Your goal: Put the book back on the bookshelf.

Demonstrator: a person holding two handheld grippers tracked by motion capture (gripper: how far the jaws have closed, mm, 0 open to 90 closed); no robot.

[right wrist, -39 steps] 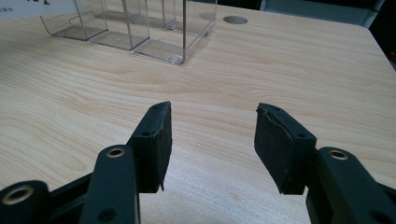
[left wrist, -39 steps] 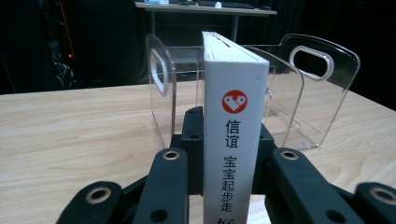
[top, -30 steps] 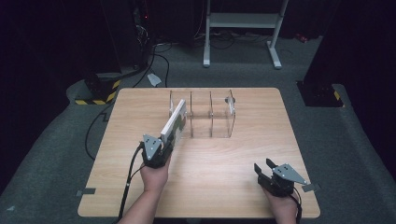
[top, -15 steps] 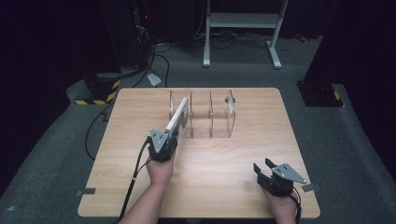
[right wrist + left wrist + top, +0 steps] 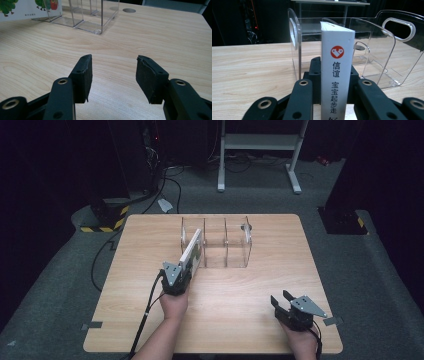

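Wooden table (image 5: 150, 320), pale grain, near edge cut off by the bottom of the high view, dark carpet and black surroundings beyond it hard to read. Clear plastic rack (image 5: 235, 247), upright dividers forming three slots, standing on the far half of the table; its walls are nearly invisible from above, traced mainly by edges and glints, and the handle cut-outs show best in the left gripper view (image 5: 398, 25). White book (image 5: 191, 251), held spine-up and tilted, its far end at the leftmost slot of the rack; whether it already sits between the dividers cannot be told. Spine carries a red round mark and printed characters, lowest ones cut off (image 5: 337, 75); part of an illustrated cover shows in the right gripper view (image 5: 30, 7). Left gripper (image 5: 176, 277), jaws clamped on the book's near end. Right gripper (image 5: 287, 302), low over the table's near right corner, jaws apart with nothing between them, well apart from the rack.
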